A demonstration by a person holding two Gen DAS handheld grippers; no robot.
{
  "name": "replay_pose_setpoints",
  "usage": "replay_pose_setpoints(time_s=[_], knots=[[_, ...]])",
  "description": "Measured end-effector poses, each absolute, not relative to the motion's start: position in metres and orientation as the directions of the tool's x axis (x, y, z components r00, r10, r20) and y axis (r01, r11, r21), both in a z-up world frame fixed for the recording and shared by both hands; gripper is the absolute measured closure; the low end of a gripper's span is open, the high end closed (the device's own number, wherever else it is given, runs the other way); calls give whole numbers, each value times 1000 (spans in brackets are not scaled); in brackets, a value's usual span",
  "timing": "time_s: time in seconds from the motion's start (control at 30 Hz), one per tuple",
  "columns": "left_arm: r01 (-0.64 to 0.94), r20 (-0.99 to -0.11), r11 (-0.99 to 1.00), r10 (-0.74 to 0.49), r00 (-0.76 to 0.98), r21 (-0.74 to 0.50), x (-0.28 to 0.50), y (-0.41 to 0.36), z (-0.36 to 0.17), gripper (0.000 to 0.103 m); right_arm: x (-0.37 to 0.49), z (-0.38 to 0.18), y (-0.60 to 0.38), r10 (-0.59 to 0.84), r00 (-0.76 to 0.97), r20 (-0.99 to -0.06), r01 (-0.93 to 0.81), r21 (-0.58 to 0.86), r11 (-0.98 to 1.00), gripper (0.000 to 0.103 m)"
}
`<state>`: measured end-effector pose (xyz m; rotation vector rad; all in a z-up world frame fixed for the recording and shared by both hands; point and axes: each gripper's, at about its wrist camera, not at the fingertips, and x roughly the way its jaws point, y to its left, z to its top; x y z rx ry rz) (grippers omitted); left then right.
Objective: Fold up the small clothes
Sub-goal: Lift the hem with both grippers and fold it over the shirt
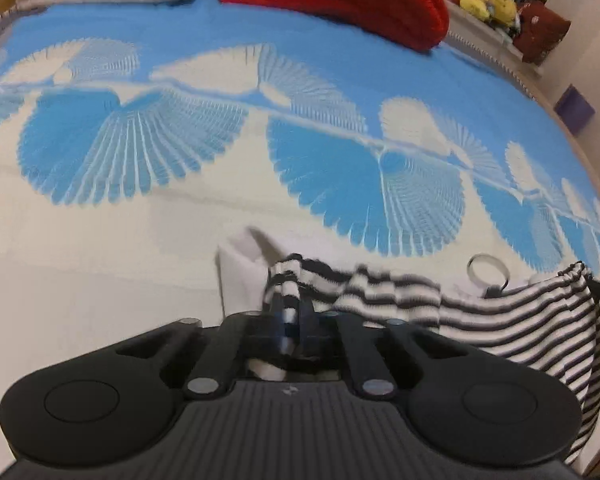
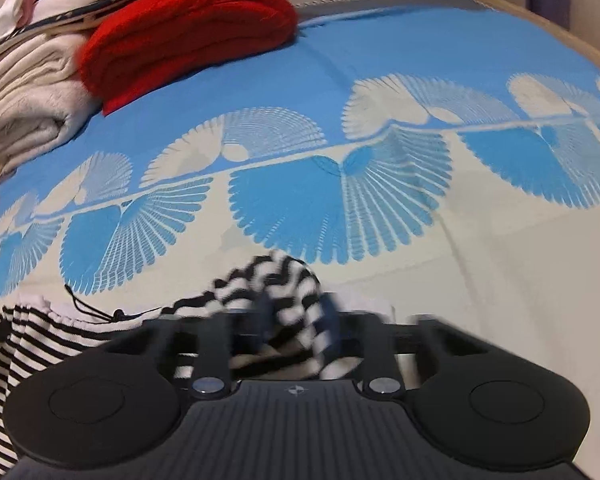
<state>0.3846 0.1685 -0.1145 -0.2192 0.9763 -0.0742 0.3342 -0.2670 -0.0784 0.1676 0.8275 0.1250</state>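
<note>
**Striped garment gripped at both ends — fold stroke in hand**

A small black-and-white striped garment (image 1: 400, 300) is being held over the near, cream part of a blue-and-cream patterned bedspread (image 1: 204, 92). It is being stretched sideways between the two tools, with its gathered waistband and dark drawstring hanging at the middle.

The left gripper (image 1: 294, 312) is being kept fully closed, with a bunch of striped cloth pinched between its fingers. The right gripper (image 2: 296, 320) is blurred in its own view; its fingers appear drawn together around a bunched wad of the same striped cloth, and it is being judged as closed on the garment. A white piece of cloth (image 1: 240, 276) is lying on the bedspread just beyond the left gripper — whether it belongs to the garment cannot be told.

Folded items — a red knit (image 2: 188, 36) and a pale blanket (image 2: 32, 108) — are being kept at the far side of the bed, well apart from the work.

Judgement: the step in hand is the carrying of a gripped edge, either for spreading flat or for the first fold. The next move is calling for both grips to be kept firm, the cloth to be held taut and level, and both ends to be lowered together so that no slack is bunching under the fold.
</note>
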Motion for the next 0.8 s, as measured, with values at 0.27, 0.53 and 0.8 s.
replay_pose_setpoints(time_s=[0.27,0.53,0.8], knots=[[-63,-712,993,-27,702,-99,390,163,-95,100,336,-49,-260,82,847,-525,5,163,987,100],[-54,-837,998,-6,547,-42,404,165,-153,99,375,-114,-243,2,671,-741,38,37,999,99],[-60,-868,996,-29,496,-68,388,169,-134,69,367,-111,-250,-1,631,-776,66,52,997,74]])
